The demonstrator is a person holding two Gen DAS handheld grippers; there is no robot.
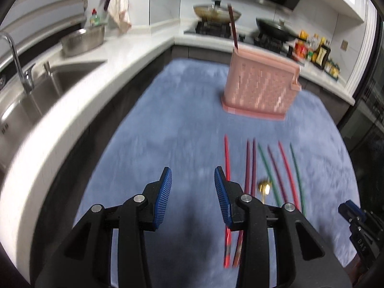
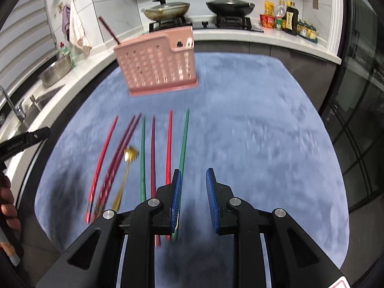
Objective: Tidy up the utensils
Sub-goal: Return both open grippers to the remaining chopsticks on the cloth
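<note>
A pink perforated utensil holder [image 1: 260,87] [image 2: 157,68] stands on the blue mat, with one dark red chopstick [image 1: 232,27] [image 2: 109,30] in it. Several red, purple and green chopsticks [image 1: 271,170] [image 2: 153,153] and a gold spoon [image 1: 264,188] [image 2: 130,154] lie in a row on the mat. My left gripper [image 1: 193,175] is open and empty, above the mat just left of the row. My right gripper [image 2: 193,175] is open and empty, above the row's right end beside the green chopstick [image 2: 183,144].
The blue mat [image 1: 168,124] [image 2: 252,120] covers the table. A white counter with a steel sink [image 1: 36,93] and a metal bowl [image 1: 82,39] runs along the left. A stove with two pans [image 2: 199,8] and sauce bottles [image 2: 288,19] stand at the back.
</note>
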